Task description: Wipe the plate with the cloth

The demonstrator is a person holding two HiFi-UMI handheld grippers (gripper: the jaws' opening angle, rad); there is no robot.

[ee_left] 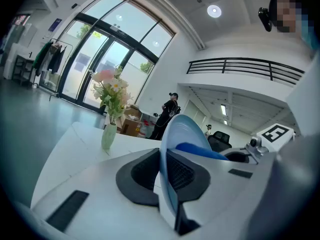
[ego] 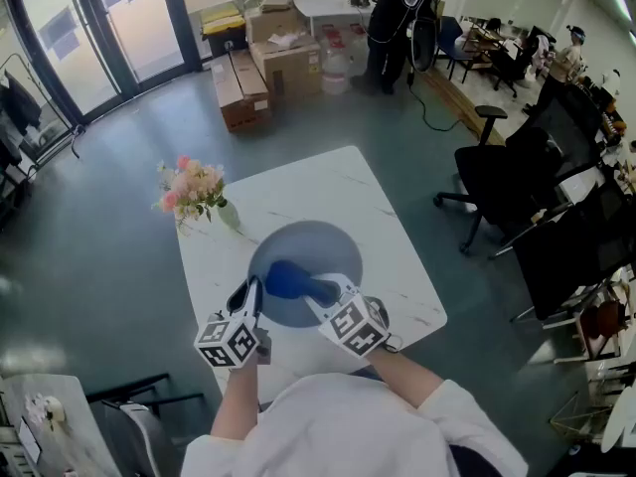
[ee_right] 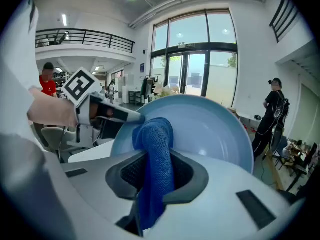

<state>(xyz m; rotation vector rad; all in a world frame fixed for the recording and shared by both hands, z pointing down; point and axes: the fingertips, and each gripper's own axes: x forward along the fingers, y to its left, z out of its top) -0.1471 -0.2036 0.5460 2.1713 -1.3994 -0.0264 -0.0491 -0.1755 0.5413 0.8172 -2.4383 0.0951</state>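
Observation:
A pale blue plate (ego: 308, 256) is held tilted up above the white table (ego: 397, 256). My left gripper (ego: 248, 301) is shut on the plate's left rim; in the left gripper view the plate (ee_left: 176, 149) stands edge-on between the jaws. My right gripper (ego: 333, 294) is shut on a dark blue cloth (ego: 288, 279), and the cloth's bunched end lies against the plate's inner face. In the right gripper view the cloth (ee_right: 156, 154) rises from the jaws onto the plate (ee_right: 210, 129), with the left gripper (ee_right: 131, 117) at the plate's left rim.
A vase of pink flowers (ego: 194, 195) stands at the table's far left corner. Black office chairs (ego: 507, 182) stand to the right. Cardboard boxes (ego: 263, 68) and a standing person (ego: 397, 18) are farther back on the floor.

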